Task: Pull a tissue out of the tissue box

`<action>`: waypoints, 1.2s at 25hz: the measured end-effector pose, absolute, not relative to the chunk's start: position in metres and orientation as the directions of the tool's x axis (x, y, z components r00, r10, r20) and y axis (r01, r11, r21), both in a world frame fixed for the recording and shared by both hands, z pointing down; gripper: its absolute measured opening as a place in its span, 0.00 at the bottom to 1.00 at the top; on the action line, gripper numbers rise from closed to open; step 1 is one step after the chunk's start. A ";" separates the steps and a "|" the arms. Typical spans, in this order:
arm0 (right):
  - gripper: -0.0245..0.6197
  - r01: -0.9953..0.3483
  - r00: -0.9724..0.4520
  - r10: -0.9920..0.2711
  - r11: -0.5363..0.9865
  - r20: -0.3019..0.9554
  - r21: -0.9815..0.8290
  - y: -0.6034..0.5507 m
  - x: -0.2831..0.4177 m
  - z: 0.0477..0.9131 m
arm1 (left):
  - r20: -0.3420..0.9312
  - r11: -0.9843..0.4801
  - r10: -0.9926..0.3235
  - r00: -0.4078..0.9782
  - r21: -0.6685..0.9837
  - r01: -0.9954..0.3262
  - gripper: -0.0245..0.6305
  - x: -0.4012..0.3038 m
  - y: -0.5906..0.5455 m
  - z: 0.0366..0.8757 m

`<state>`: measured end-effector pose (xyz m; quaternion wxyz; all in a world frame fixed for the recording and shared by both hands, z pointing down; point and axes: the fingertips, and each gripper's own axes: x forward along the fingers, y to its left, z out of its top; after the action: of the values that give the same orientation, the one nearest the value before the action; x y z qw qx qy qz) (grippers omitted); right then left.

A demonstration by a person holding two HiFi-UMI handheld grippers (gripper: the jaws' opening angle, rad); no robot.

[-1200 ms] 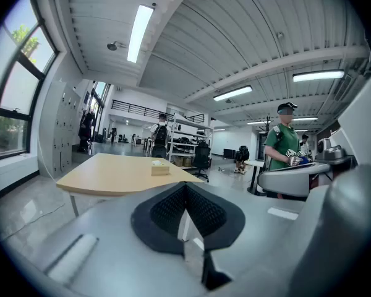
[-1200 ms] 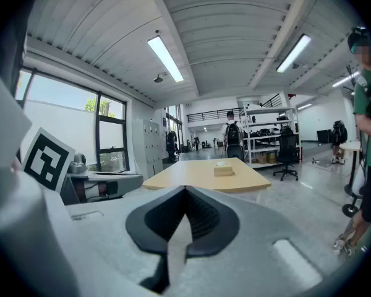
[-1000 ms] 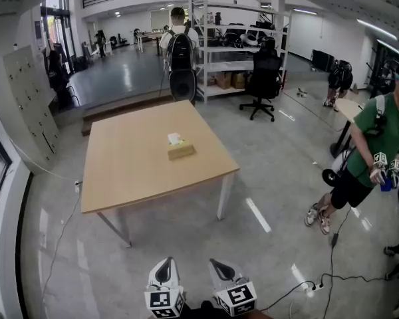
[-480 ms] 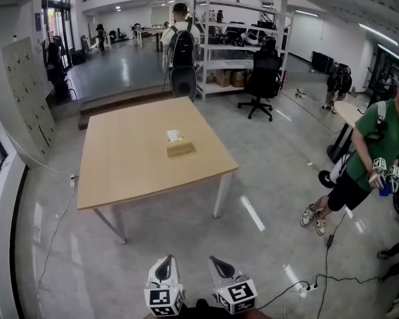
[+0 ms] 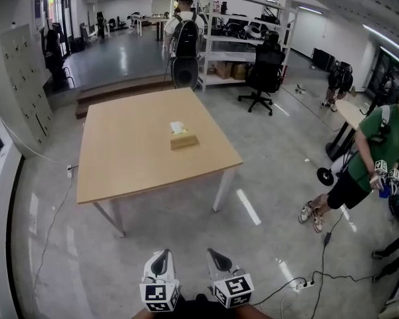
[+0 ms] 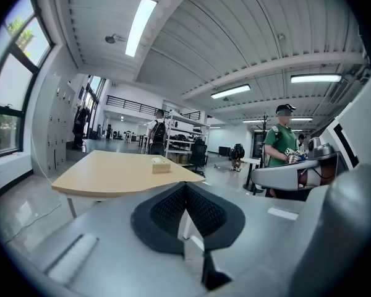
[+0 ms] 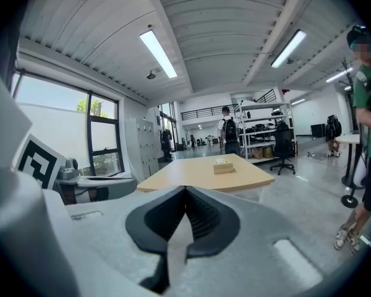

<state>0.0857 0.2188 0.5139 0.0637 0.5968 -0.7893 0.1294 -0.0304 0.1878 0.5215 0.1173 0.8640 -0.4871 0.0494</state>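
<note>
A tan tissue box [image 5: 184, 141] with a white tissue [image 5: 177, 127] sticking up lies near the middle of a light wooden table [image 5: 126, 171]. It shows small and far off in the left gripper view [image 6: 161, 165] and the right gripper view [image 7: 223, 166]. My left gripper [image 5: 160, 259] and right gripper [image 5: 216, 257] hang side by side at the bottom of the head view, well short of the table, over the floor. Both are shut, jaw tips meeting with nothing between them.
A person in a green shirt [image 5: 376, 151] stands at the right holding grippers. Another with a backpack [image 5: 183, 42] stands behind the table by metal shelves [image 5: 243, 38]. An office chair [image 5: 261, 75] is at the back; cables and a power strip [image 5: 304, 285] lie on the floor.
The view has shifted a little toward the table, which sits slightly nearer and more central. Both grippers stay shut, side by side, and show slightly higher in the frame.
</note>
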 end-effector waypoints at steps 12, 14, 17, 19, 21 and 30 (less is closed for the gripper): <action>0.02 -0.972 -0.234 -0.940 0.224 0.246 -0.070 0.153 0.030 0.485 | 0.159 -0.494 -0.840 0.519 0.172 -0.852 0.07 -0.093 0.117 0.507; 0.02 -0.975 -0.222 -0.941 0.213 0.256 -0.060 0.150 0.021 0.487 | 0.164 -0.504 -0.830 0.534 0.191 -0.842 0.07 -0.100 0.115 0.510; 0.02 -0.976 -0.218 -0.938 0.214 0.269 -0.043 0.143 0.008 0.489 | 0.165 -0.505 -0.826 0.539 0.210 -0.837 0.07 -0.109 0.105 0.507; 0.02 -0.975 -0.221 -0.934 0.222 0.279 -0.031 0.134 0.001 0.491 | 0.161 -0.497 -0.832 0.531 0.210 -0.842 0.07 -0.115 0.093 0.502; 0.02 -0.975 -0.218 -0.931 0.221 0.291 -0.023 0.126 0.000 0.493 | 0.155 -0.497 -0.832 0.532 0.218 -0.840 0.07 -0.115 0.085 0.501; 0.02 -0.968 -0.249 -0.912 0.244 0.326 -0.056 0.085 0.001 0.517 | 0.191 -0.464 -0.844 0.501 0.207 -0.861 0.07 -0.118 0.054 0.524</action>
<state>0.0005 0.0846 0.5171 0.1133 0.6021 -0.7806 0.1234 -0.1184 0.0537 0.5243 0.1388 0.8550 -0.4987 0.0307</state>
